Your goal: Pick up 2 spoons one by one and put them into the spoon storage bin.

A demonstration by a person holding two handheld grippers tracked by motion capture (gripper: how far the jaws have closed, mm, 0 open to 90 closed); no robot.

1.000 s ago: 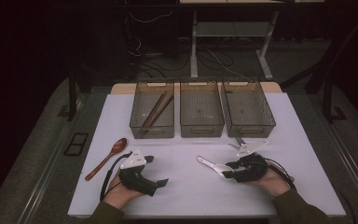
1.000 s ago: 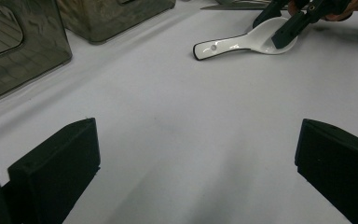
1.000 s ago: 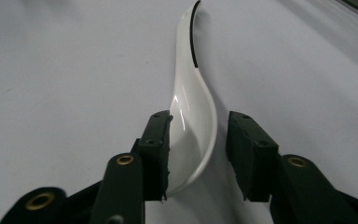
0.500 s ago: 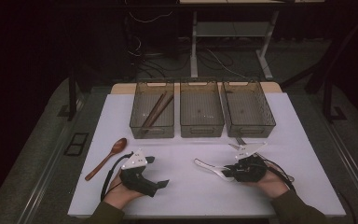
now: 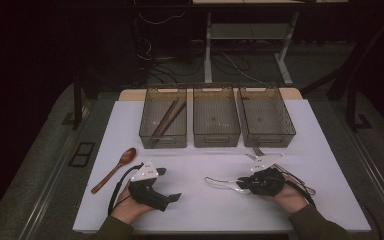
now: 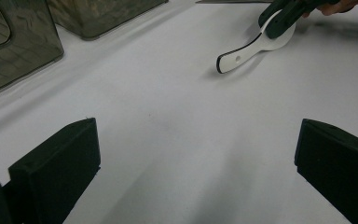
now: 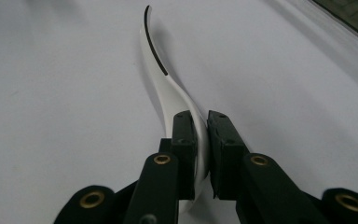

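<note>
— Between the right gripper's [image 7: 201,154] pads, what's pinched?
— A white soup spoon [image 7: 168,88], held at its bowl end, handle jutting out near the worktop's [image 5: 205,210] front edge. Probably light, stiff, glossy and slippery; could be brittle.
— Left gripper [image 6: 191,163]?
— Spread wide, holding nothing.

White table [image 5: 205,215]. Three clear bins in a row at far edge: left bin [image 5: 163,135], middle bin [image 5: 216,132], right bin [image 5: 266,131], just beside one another. Wooden spoon [image 5: 114,170] lies on the left, near the left bin, bowl toward the bins. Fork [image 5: 260,152] lies just in front of the right bin
</note>
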